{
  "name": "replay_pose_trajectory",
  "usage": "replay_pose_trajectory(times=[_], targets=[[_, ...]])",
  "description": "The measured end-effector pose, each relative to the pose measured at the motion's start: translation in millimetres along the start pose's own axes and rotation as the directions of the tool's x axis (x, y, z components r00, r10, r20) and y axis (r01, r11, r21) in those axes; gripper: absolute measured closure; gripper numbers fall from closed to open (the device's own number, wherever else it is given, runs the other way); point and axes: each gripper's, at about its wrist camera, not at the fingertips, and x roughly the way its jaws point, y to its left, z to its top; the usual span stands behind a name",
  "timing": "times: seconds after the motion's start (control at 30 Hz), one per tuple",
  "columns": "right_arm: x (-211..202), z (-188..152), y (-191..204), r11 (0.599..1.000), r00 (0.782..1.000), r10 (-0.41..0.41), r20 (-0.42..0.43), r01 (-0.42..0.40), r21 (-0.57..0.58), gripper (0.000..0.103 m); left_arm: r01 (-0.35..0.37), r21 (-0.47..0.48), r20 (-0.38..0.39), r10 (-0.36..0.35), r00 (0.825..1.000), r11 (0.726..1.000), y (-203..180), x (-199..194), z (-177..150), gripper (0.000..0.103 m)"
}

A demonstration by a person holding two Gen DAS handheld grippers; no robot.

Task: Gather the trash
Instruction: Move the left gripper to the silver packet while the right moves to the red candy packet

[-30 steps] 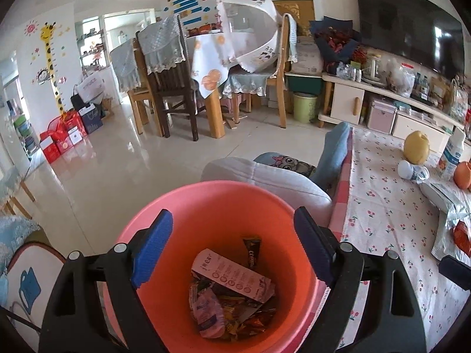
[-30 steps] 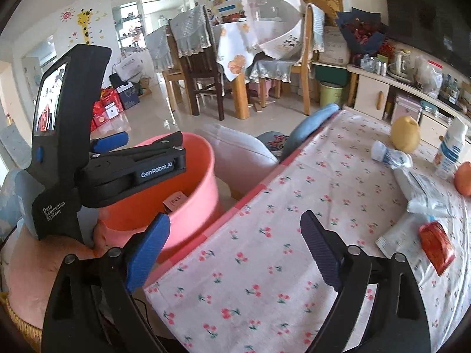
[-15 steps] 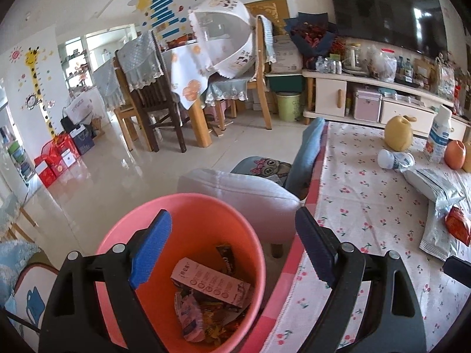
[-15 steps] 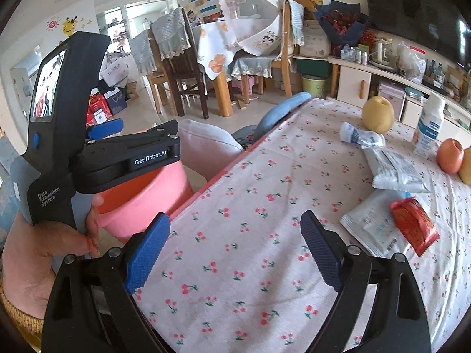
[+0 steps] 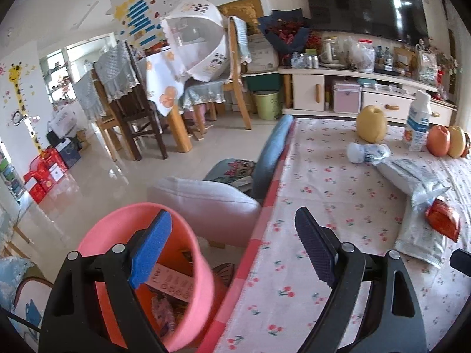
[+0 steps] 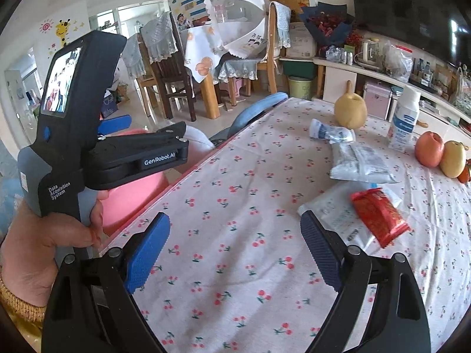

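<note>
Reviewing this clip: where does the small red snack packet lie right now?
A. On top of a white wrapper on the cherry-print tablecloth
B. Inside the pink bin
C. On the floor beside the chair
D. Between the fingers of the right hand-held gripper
A: the red snack packet rests on a flat white wrapper on the cherry-print tablecloth, ahead of the open right hand-held gripper, which holds nothing.

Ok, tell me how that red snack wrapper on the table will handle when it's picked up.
The red snack wrapper looks crinkled and flat, so probably light and floppy. Its glossy film may slip. It lies on a white packet, which might drag along.
</note>
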Motion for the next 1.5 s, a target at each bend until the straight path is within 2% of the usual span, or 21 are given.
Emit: replay_pose_trajectory(times=[0.33, 0.47, 0.6, 0.7, 0.8, 0.87, 1.03, 1.13, 1.27, 1.3, 1.33, 1.43, 1.5], targets=[[-18, -8, -41, 0.997, 0.999, -0.037, 0.015, 0.036, 0.062, 0.012, 0.071, 0.067, -0.009, -0.070, 0.997, 0.995, -45, 2, 2, 0.016], [-32, -8, -67, 0.992, 0.997, -0.068, 0.029, 0.065, 0.106, 0.010, 0.129, 0.087, -0.015, -0.128, 0.992, 0.988, -63, 1, 1, 0.016], [-45, -5, -98, 0.983, 0.993, -0.106, 0.043, 0.099, 0.155, 0.010, 0.211, 0.095, -0.023, -0.210, 0.977, 0.973, -81, 1, 2, 0.016], [-47, -5, -123, 0.971, 0.991, -0.130, 0.034, 0.121, 0.207, 0.010, 0.282, 0.103, -0.034, -0.280, 0.959, 0.954, -97, 1, 2, 0.016], [-42, -7, -146, 0.961, 0.990, -0.138, -0.002, 0.134, 0.240, 0.010, 0.379, 0.089, -0.054, -0.375, 0.925, 0.921, -111, 2, 1, 0.016], [-32, -9, -160, 0.958, 0.988, -0.146, -0.045, 0.153, 0.241, 0.010, 0.411, 0.077, -0.066, -0.407, 0.911, 0.908, -118, 3, 0, 0.016], [-7, -12, -173, 0.963, 0.989, -0.093, -0.116, 0.119, 0.242, 0.010, 0.504, -0.010, -0.084, -0.503, 0.860, 0.864, -128, 13, 4, 0.016], [3, -12, -172, 0.969, 0.989, -0.081, -0.123, 0.106, 0.221, 0.010, 0.548, -0.062, -0.084, -0.552, 0.830, 0.834, -137, 19, 10, 0.016], [14, -14, -173, 0.975, 0.989, -0.060, -0.133, 0.086, 0.207, 0.010, 0.561, -0.051, -0.101, -0.563, 0.820, 0.826, -158, 23, 14, 0.017], [16, -15, -172, 0.977, 0.990, -0.051, -0.134, 0.077, 0.199, 0.012, 0.571, -0.051, -0.101, -0.573, 0.813, 0.819, -163, 24, 17, 0.016], [18, -16, -172, 0.979, 0.990, -0.048, -0.133, 0.073, 0.190, 0.018, 0.577, -0.052, -0.098, -0.579, 0.810, 0.815, -165, 23, 19, 0.016], [22, -17, -172, 0.985, 0.990, -0.044, -0.133, 0.066, 0.160, 0.027, 0.578, -0.065, -0.099, -0.582, 0.807, 0.813, -171, 25, 28, 0.016], [23, -16, -173, 0.986, 0.991, -0.030, -0.128, 0.050, 0.158, 0.030, 0.593, -0.093, -0.119, -0.600, 0.791, 0.800, -174, 28, 32, 0.016]])
